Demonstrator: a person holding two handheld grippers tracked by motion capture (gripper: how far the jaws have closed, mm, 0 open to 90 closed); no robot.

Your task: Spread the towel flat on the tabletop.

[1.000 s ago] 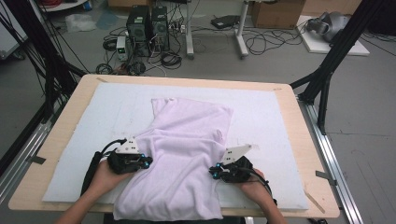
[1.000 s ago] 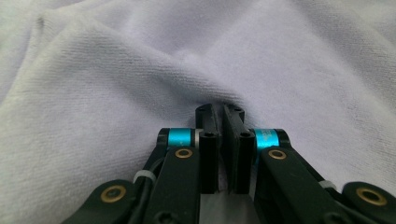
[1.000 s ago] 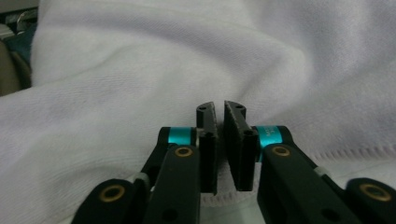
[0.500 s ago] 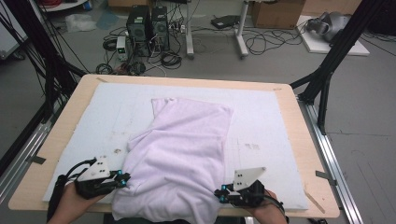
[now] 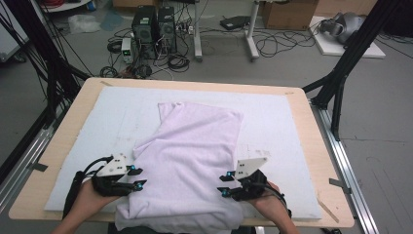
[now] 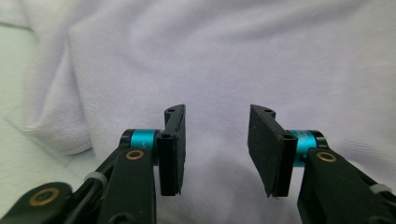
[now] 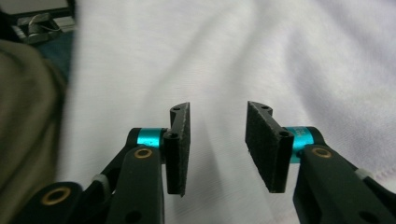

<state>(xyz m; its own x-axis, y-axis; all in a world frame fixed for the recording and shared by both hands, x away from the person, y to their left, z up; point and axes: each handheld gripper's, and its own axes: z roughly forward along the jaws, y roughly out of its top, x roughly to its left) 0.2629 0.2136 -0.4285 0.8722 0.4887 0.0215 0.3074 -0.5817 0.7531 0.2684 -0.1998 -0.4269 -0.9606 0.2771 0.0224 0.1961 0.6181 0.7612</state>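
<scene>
On the white mat [image 5: 292,126] lies the pale purple shirt [image 5: 190,156], its bottom edge hanging over the near table edge. My left gripper [image 5: 137,178] and right gripper [image 5: 224,185] sit at its two sides. Both have just been opening their jaws, with nothing pinched between them.

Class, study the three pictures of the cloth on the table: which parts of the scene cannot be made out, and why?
- Garment: near hem cut off by the high view's bottom edge.
- Its underside and folded layers: hidden by its own top layer.
- Brown shape: blurred in the right gripper view.
</scene>
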